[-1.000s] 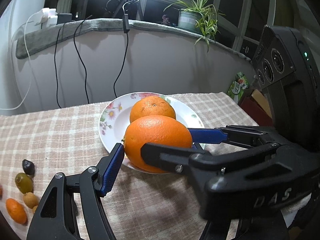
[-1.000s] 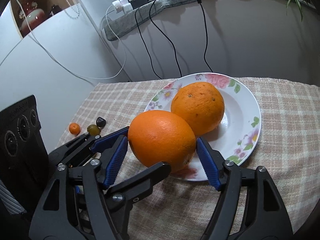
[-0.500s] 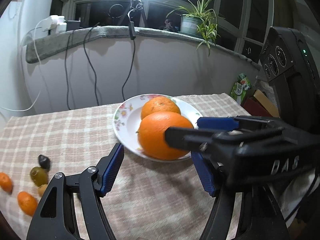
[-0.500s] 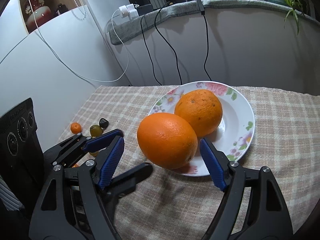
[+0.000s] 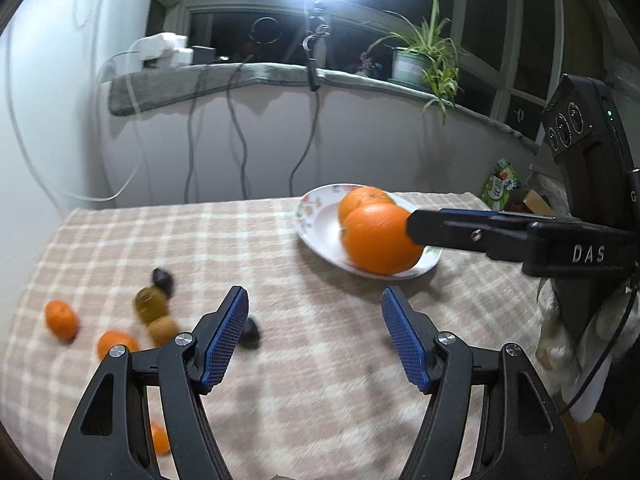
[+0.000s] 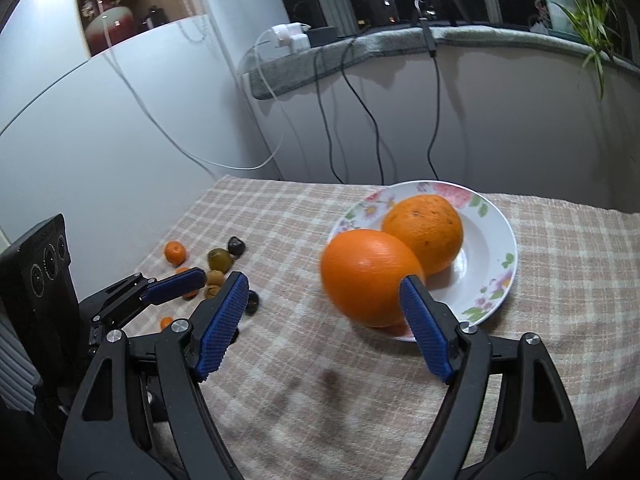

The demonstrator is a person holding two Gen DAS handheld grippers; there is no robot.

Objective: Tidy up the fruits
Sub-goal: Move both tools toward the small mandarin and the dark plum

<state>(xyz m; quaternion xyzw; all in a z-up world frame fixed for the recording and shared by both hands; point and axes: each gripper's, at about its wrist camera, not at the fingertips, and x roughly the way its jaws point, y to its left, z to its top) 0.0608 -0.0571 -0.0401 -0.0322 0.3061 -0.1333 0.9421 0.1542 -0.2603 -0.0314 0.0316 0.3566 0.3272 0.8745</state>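
Observation:
A flowered white plate [image 6: 496, 236] [image 5: 316, 220] holds two big oranges. The nearer orange [image 6: 368, 276] [image 5: 380, 238] sits on the plate's front rim, against the farther orange [image 6: 424, 232] [image 5: 362, 198]. My right gripper [image 6: 324, 292] is open just short of the nearer orange, and nothing is between its pads. My left gripper [image 5: 314, 308] is open over bare cloth, left of the plate. Small fruits lie left of it: a green one [image 5: 150, 304], a brown one [image 5: 163, 330], small oranges [image 5: 60, 319] and dark ones [image 5: 162, 278].
A checked cloth [image 5: 320, 380] covers the table. A white wall [image 6: 100, 140] stands along the left edge. Cables [image 6: 360, 120] hang from the ledge behind. Boxes and a green packet [image 5: 500, 184] lie past the right edge. A finger [image 5: 460, 230] of the right gripper reaches across beside the plate.
Both grippers have drawn back from the nearer orange, which stays on the plate's rim. The left gripper has swung left, bringing the small fruits further into view.

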